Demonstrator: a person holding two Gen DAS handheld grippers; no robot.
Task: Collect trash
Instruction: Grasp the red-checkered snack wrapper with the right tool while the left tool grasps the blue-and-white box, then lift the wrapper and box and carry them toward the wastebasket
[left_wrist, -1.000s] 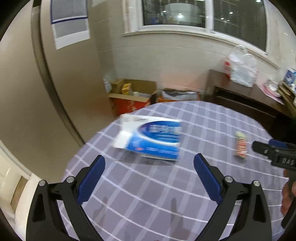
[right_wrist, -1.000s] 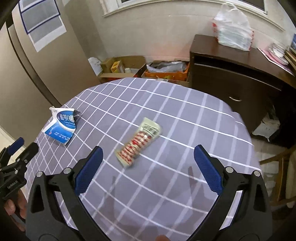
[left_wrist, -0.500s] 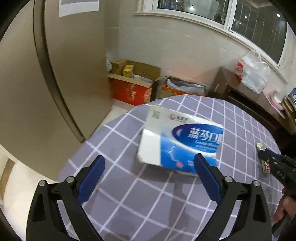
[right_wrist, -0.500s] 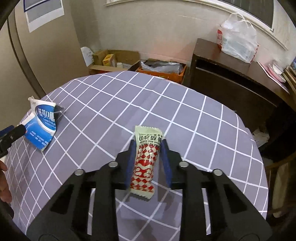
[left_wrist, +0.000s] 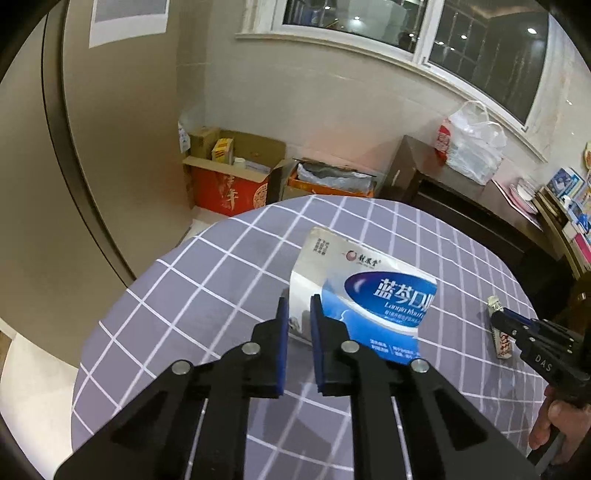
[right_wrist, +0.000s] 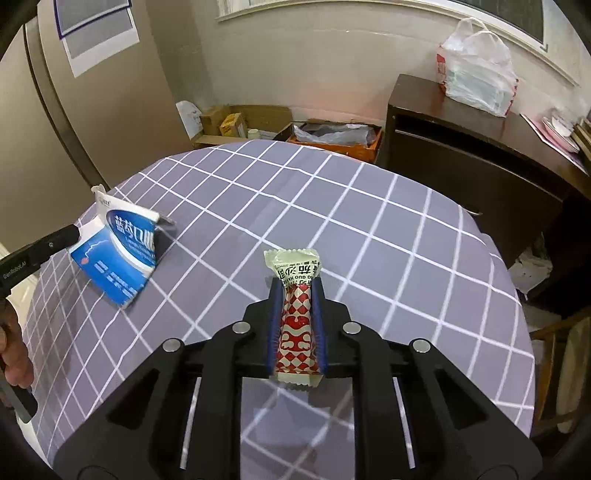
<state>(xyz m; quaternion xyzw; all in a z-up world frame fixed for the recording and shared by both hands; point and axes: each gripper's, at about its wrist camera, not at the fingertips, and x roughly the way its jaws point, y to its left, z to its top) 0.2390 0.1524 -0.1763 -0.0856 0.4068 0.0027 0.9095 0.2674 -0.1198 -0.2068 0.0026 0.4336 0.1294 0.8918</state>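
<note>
Trash lies in two pieces on the round checked table (right_wrist: 369, 229). A blue-and-white box (left_wrist: 369, 295), crumpled, sits near the table's left edge; the left gripper (left_wrist: 297, 314) is closing on its white end, the pads on either side of the cardboard. The red-and-white wrapper (right_wrist: 297, 317) lies nearer the middle, well apart from the box, and the right gripper (right_wrist: 297, 317) is clamped on it along its length, its printed end sticking out past the fingertips. Nothing else rests on the cloth between them. Beyond the table stand open cartons (left_wrist: 229, 181) on the floor, a dark cabinet (right_wrist: 461, 162) and a plastic bag (right_wrist: 476, 62) on top.
</note>
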